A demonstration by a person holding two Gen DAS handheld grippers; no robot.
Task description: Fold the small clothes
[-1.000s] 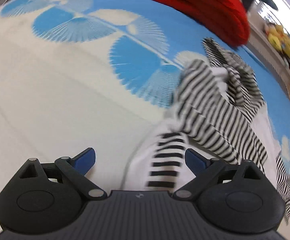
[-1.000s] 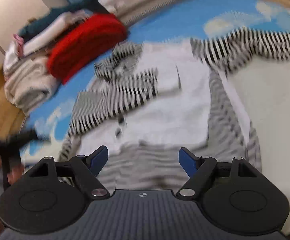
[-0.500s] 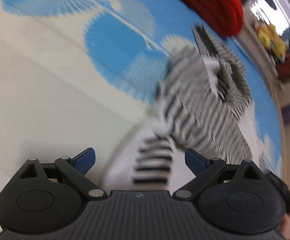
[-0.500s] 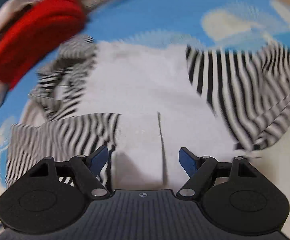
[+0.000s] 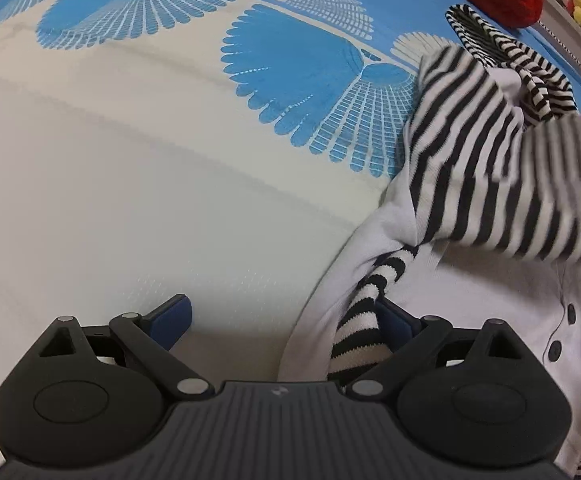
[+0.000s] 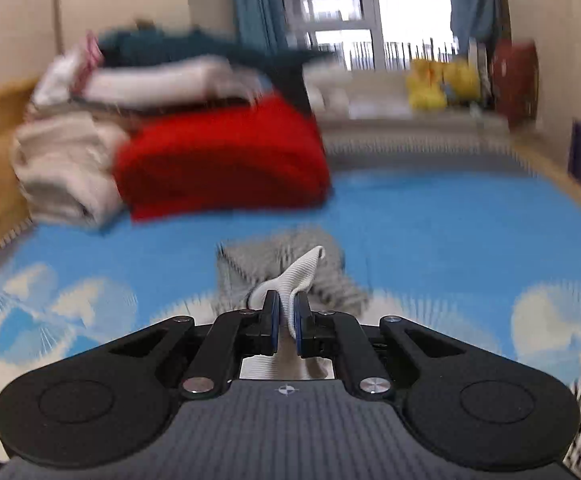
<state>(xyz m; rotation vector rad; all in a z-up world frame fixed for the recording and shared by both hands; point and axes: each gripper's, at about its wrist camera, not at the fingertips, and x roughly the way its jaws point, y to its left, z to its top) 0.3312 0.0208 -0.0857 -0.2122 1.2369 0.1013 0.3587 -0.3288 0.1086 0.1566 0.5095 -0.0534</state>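
A small white cardigan (image 5: 470,272) with black-and-white striped sleeves and dark buttons lies on the blue-and-white mat (image 5: 130,160). My left gripper (image 5: 280,312) points steeply down at the cardigan's left edge and is open. A striped cuff (image 5: 364,320) lies between its fingers, against the right one. A blurred striped part (image 5: 562,184) hangs lifted at the right. In the right wrist view, my right gripper (image 6: 285,320) has its jaws closing and the pads pinch a white ribbed fold (image 6: 302,272) of the cardigan. Blurred striped cloth (image 6: 250,264) trails behind it.
A folded red blanket (image 6: 222,160) and a pile of cream and dark clothes (image 6: 62,168) sit at the far left of the mat. Yellow plush toys (image 6: 438,84) rest on a ledge under the window. Wooden floor borders the mat at the right.
My right gripper went from wide open to closed on the white fold and swung up, so it now looks across the room. My left gripper sank toward the cuff.
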